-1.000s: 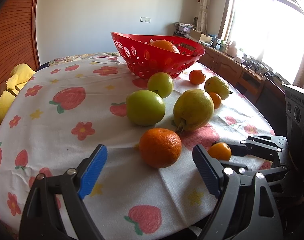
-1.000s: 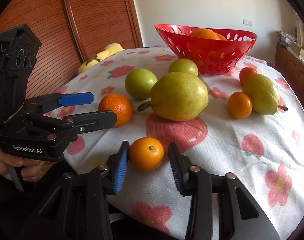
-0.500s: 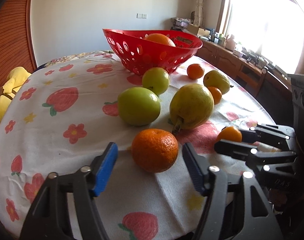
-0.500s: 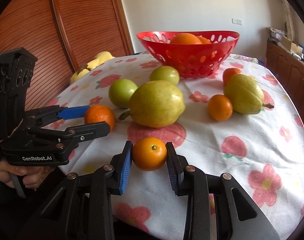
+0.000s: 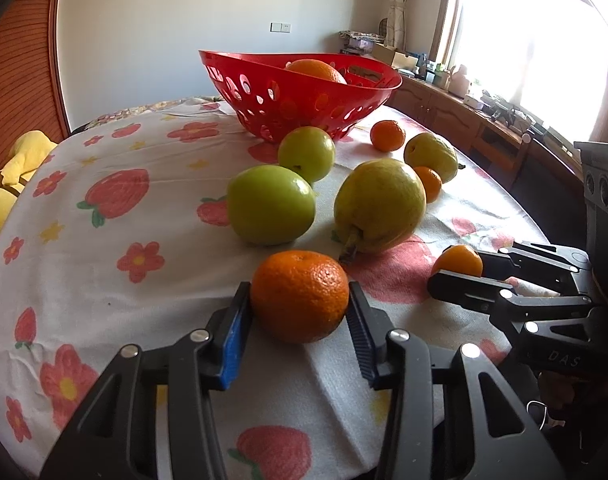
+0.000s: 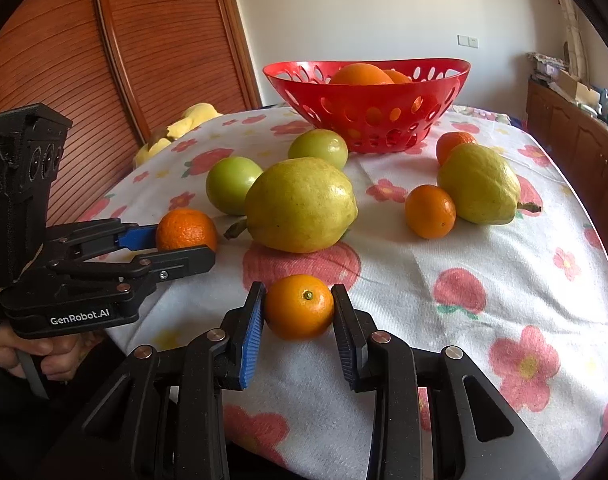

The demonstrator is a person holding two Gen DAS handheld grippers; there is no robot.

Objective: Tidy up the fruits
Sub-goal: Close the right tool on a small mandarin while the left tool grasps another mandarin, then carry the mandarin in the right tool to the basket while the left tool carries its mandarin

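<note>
Near the desk's front edge, a large orange [image 5: 299, 295] sits clamped in the left gripper [image 5: 299, 322], whose jaws have just been closing onto it. Right of it, the right gripper [image 6: 297, 322] jaws pinch a small orange [image 6: 299, 306]. Both look ready for lifting toward the far red basket [image 5: 304, 96].

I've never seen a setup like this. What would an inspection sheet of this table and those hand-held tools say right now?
Surface: round table, strawberry-print tablecloth.
Job's things: red basket holding oranges; two green apples, two pears, small oranges loose on the cloth.
Clutter: yellow plush at the table's far edge.
Grippers: left tool just closed on the rough orange; right tool shut on the smooth small orange.
Cables: nothing seen.
Surroundings: wooden slatted door, window, cluttered sideboard.
</note>
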